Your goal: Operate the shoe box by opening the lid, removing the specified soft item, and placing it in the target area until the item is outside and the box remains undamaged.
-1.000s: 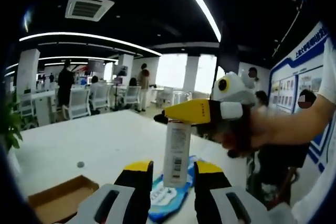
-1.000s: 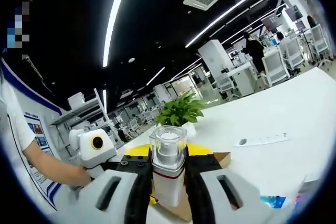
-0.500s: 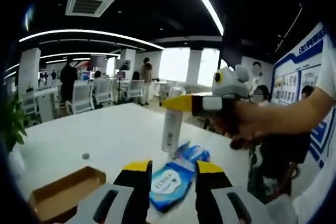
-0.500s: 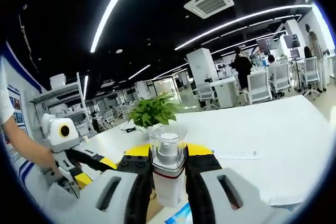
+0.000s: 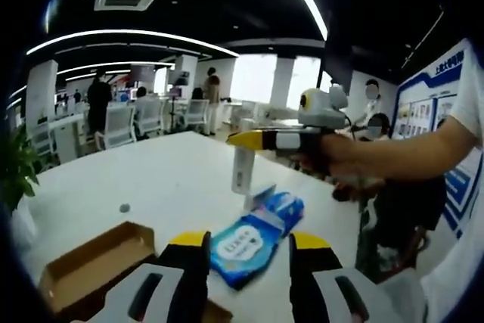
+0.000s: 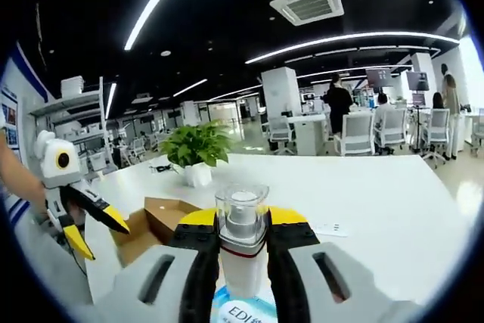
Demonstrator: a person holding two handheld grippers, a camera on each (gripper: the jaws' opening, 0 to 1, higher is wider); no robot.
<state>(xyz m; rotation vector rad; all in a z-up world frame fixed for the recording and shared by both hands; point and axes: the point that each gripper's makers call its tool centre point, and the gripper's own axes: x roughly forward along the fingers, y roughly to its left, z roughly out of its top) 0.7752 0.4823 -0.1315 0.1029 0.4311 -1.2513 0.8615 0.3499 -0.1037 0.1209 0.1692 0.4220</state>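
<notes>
My right gripper [image 6: 242, 221] is shut on a white bottle [image 6: 242, 262] with a clear cap, held upright. From the left gripper view the same gripper [image 5: 246, 141] holds that bottle [image 5: 242, 175] over the far end of a blue soft wipes pack [image 5: 253, 236], which lies flat on the white table [image 5: 166, 179]. My left gripper [image 5: 249, 243] stands open just before the pack with nothing between its fingers. An open cardboard shoe box [image 5: 98, 262] sits to its left. In the right gripper view the left gripper [image 6: 102, 236] is open beside the box [image 6: 162, 217].
A potted plant [image 6: 197, 149] stands on the table behind the box. A small dark round thing [image 5: 123, 207] and a paper strip [image 6: 329, 228] lie on the tabletop. A person's arm [image 5: 408, 160] reaches in from the right. Office chairs and people are far behind.
The right gripper has carried the bottle away from my left jaws to the far end of the wipes pack. Both views have shifted, and more of the box shows.
</notes>
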